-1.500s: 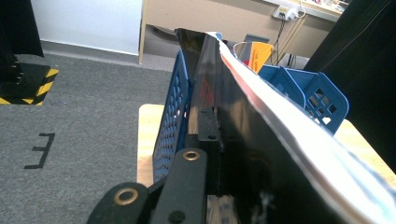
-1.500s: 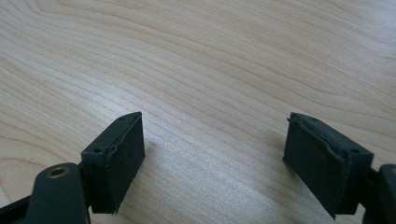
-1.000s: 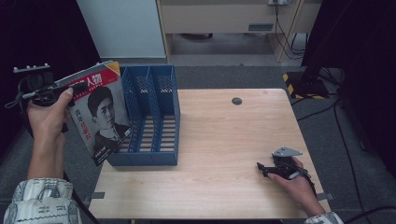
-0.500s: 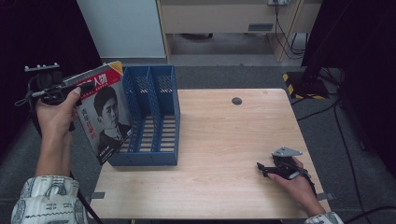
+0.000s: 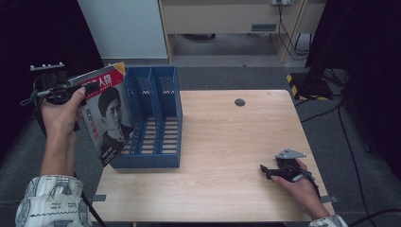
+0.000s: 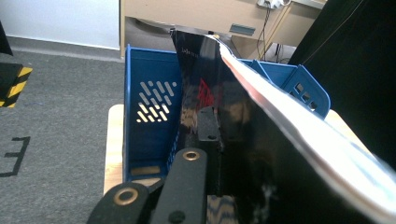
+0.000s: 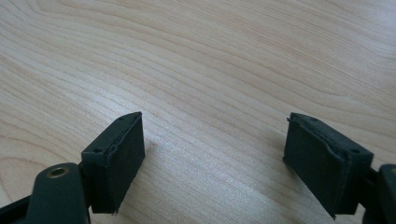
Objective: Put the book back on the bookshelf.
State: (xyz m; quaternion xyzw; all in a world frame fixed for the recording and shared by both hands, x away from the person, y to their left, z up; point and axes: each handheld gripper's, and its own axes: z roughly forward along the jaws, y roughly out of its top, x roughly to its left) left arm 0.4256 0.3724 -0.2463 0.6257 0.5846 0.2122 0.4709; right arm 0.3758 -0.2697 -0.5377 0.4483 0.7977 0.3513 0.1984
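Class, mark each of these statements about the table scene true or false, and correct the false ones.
1. The left hand-held gripper is clamped on a magazine. True.
2. The magazine lies flat on the table. False: it is held up in the air at the left side of the blue file rack.
3. The right hand-held gripper has its jaws apart with nothing between them. True.
4. The file rack's compartments are full of papers. False: its slatted floor shows through, with no papers inside.
5. The right hand-held gripper is reaching into the rack. False: it rests low over the bare wood near the table's right front corner.
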